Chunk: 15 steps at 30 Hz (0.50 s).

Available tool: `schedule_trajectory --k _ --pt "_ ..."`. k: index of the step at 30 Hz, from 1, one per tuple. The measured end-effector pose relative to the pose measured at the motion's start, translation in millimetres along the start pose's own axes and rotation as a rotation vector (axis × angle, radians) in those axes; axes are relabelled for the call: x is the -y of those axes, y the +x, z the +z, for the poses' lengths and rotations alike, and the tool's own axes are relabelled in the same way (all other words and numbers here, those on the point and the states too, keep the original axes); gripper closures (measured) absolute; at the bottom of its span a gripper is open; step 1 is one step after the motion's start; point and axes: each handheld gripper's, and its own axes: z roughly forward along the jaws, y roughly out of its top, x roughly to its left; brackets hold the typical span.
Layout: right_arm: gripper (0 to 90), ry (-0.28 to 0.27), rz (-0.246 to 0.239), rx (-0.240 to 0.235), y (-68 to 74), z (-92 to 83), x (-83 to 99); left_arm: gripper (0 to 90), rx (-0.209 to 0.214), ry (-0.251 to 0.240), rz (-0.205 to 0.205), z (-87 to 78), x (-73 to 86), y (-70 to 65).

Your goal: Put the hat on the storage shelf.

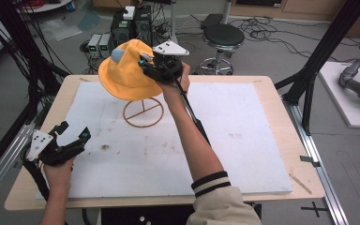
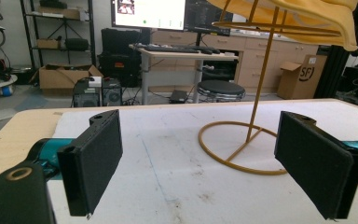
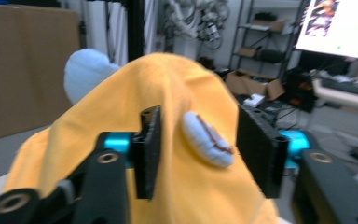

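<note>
A yellow hat [image 1: 124, 70] sits on top of a thin gold wire stand [image 1: 143, 112], whose ring base rests on the white mat [image 1: 243, 140] covering the wooden tabletop [image 1: 288, 126], toward the far left part of the mat. The hat carries a pale blue ear-like patch [image 1: 117, 55] on its crown, and in the right gripper view a second pale blue oval piece [image 3: 208, 139] with a brown line shows on the yellow cloth. The right tool [image 1: 155, 64] is raised at the right side of the hat's crown, held by a hand [image 1: 178, 82] on an arm that reaches across the mat; a cream sleeve with a dark striped cuff [image 1: 211, 183] shows near the tabletop's near edge. Its jaws stand partly apart, one on either side of a fold of the crown with the oval piece between them; whether the pads touch the cloth cannot be told, and they are not closed on it. The left tool [image 1: 72, 131] hovers low over the near left corner of the mat, well apart from the stand, its jaws spread wide and holding nothing. In the left gripper view the stand's ring and upright rod lie ahead between the jaws, with the hat's brim overhead at the upper right.
</note>
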Motion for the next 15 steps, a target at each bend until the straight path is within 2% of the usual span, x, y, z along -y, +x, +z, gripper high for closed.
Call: schedule_trajectory --k 2,3,6,7,8,9,10,11,12,13,14,15 --pt "47.0 -0.007 0.000 0.007 -0.8 -2.1 -1.3 15.4 0.000 0.001 0.000 0.1 0.0 0.0" --pt "41.8 -0.032 0.005 0.023 -3.2 -7.1 -4.5 15.4 -0.001 0.002 0.000 0.2 0.2 0.0" --pt "34.6 -0.076 0.032 0.048 -9.7 -16.2 -10.0 15.4 0.000 0.002 0.001 0.3 0.1 -0.3" --pt "34.6 -0.076 0.032 0.048 -9.7 -16.2 -10.0 15.4 0.001 0.002 0.002 0.3 0.1 -0.5" --pt "28.2 -0.100 0.048 0.063 -15.1 -22.5 -13.1 15.4 0.002 0.001 0.002 0.4 0.0 -0.8" --pt "28.2 -0.100 0.048 0.063 -15.1 -22.5 -13.1 15.4 0.003 0.001 0.002 0.4 0.0 -0.8" --pt "20.4 -0.118 0.050 0.106 -20.7 -29.7 -14.9 15.4 0.004 0.002 0.002 0.4 0.1 -0.9" --pt "20.4 -0.118 0.050 0.106 -20.7 -29.7 -14.9 15.4 0.004 0.002 0.002 0.4 0.2 -1.0" --pt "20.1 -0.139 0.056 0.107 -30.5 -39.3 -14.4 15.4 0.004 0.004 0.005 0.4 0.3 -0.8" --pt "20.1 -0.139 0.056 0.107 -30.5 -39.3 -14.4 15.4 0.004 0.004 0.004 0.6 0.4 -0.8" --pt "18.4 -0.152 0.065 0.127 -43.8 -50.3 -12.3 15.4 0.005 0.006 0.004 0.6 0.5 -0.9" --pt "17.4 -0.156 0.073 0.135 -51.5 -56.0 -11.2 15.4 0.004 0.006 0.006 0.7 0.6 -1.1"
